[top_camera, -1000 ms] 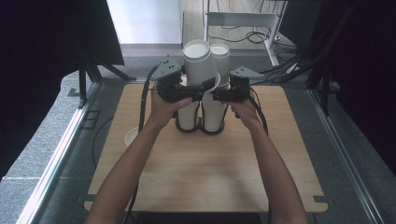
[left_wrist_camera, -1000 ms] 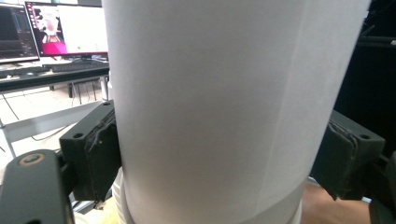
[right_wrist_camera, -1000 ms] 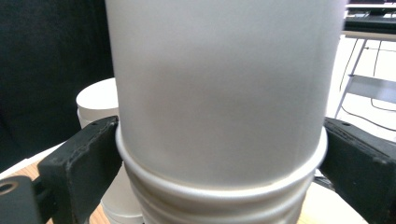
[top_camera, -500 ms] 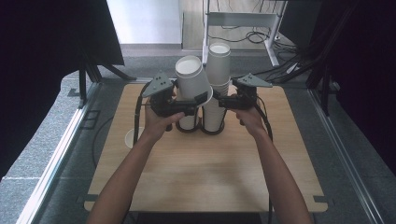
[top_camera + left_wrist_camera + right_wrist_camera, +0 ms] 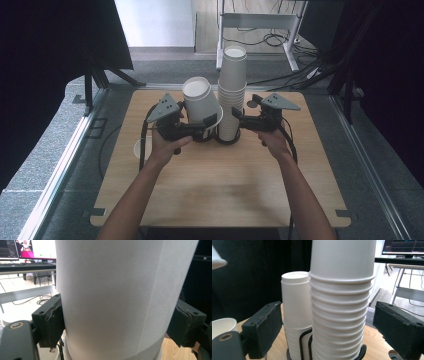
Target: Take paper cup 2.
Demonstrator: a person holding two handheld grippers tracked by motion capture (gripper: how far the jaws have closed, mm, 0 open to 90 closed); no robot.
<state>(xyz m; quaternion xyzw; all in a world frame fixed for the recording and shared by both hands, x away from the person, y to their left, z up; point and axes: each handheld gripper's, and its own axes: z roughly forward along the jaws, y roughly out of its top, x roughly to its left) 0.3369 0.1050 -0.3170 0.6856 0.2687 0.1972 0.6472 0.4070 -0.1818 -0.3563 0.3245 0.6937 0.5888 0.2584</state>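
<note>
**Paper cup lifted off, stack steadied**

While the left gripper (image 5: 204, 131) clamps a white paper cup (image 5: 201, 101) left of centre in the high view, the cup sits tilted, bottom up, above the table (image 5: 215, 195) and clear of the holder. The left gripper view has both pads pressed on the cup's wall (image 5: 117, 297). I judge it very light, thin-walled and easily crushed or dented; a gentle squeeze on the mid-wall, as here, seems best, since the rim end is stiffer but flares. Smooth paper may slip if the hold loosens.

Just right of it stands the tall stack (image 5: 232, 95), with the right gripper (image 5: 239, 124) at its lower part. In the right gripper view the jaws stand apart on either side of the stack (image 5: 342, 305), not touching it.

Hidden: the cup's mouth, the holder's base, and whether a second cup is nested inside.
</note>
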